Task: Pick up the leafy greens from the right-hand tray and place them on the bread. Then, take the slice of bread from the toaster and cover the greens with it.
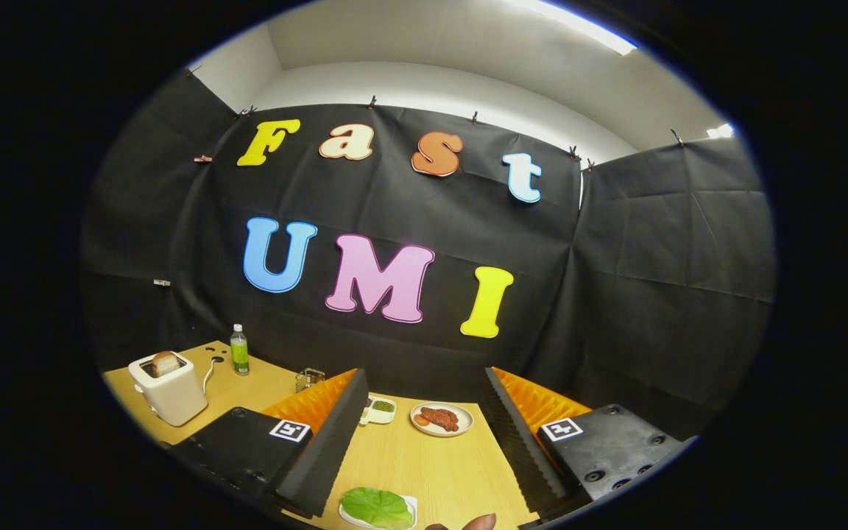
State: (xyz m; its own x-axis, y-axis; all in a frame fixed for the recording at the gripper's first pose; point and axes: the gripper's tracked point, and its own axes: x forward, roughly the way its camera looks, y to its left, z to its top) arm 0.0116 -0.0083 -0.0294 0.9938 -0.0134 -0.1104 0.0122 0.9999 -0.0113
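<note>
- Leafy greens [377,507] lie on a small white tray [411,503], low between the two fingers of the gripper [424,427] and close to it. Nothing is touching them.
- The gripper is wide open. It holds nothing. Its dark ridged pads [324,442] stand far apart, with bare wood showing between them.
- A bit of a person's hand [477,523] peeks in just beside the tray.
- Past the fingers, on the wooden worktop [439,464], sits a round plate [461,428] with some reddish food on it. Just to its left is a little white dish [380,409] with something green inside.
- Off to the left, well apart from the greens, stands a white toaster [168,387]. A slice of bread [165,363] pokes out of its top.
- A green bottle [239,350] stands behind the toaster, and a small wire thing [309,378] sits near the left finger.
- I cannot see the bread that the greens should go on.
- I think this is the first step: getting the greens. They are not picked up yet.
- Next, the gripper should tip down over the tray so the leaf is between the pads. Then it should close softly, because a leaf is thin and floppy and could slip out.
</note>
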